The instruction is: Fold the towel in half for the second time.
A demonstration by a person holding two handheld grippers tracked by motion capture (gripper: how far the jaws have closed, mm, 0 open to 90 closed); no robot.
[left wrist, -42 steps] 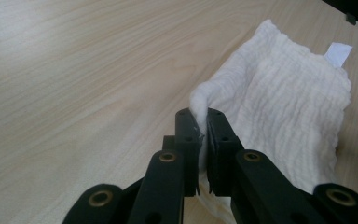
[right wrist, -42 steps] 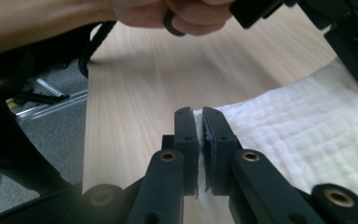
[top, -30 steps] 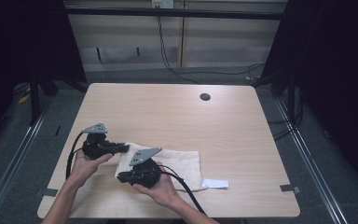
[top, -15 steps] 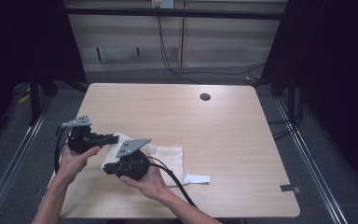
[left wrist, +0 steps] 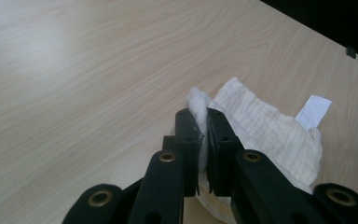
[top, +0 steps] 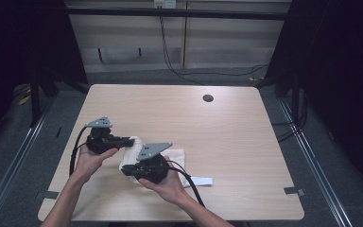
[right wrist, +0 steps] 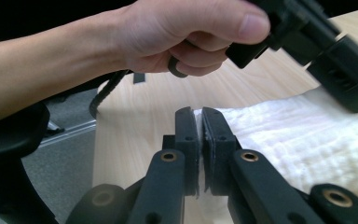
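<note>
A dark room surrounds the light wooden desk (top: 227,137), with cables hanging down the pale wall behind it and grey floor on either side. I am working at the desk's near left part, a gripper in each hand. My left gripper (top: 128,140) has its jaws closed on a bunched corner of the white cloth (top: 177,156); in the left gripper view that gripper (left wrist: 203,122) pinches a tuft of cloth (left wrist: 265,130) that pokes up between the pads, the rest trailing down to the desk top behind it. My right gripper (top: 124,169) sits just nearer the desk's front edge, its jaws likewise closed on the cloth's edge; in the right gripper view this gripper (right wrist: 200,122) clamps the hem of the cloth (right wrist: 298,140), which spreads away to the right. My left hand (right wrist: 186,35) shows there above the jaws. A small white tag (top: 202,181) lies flat on the desk beside the cloth, toward the front edge. A dark round hole (top: 208,98) sits near the desk's far edge.
</note>
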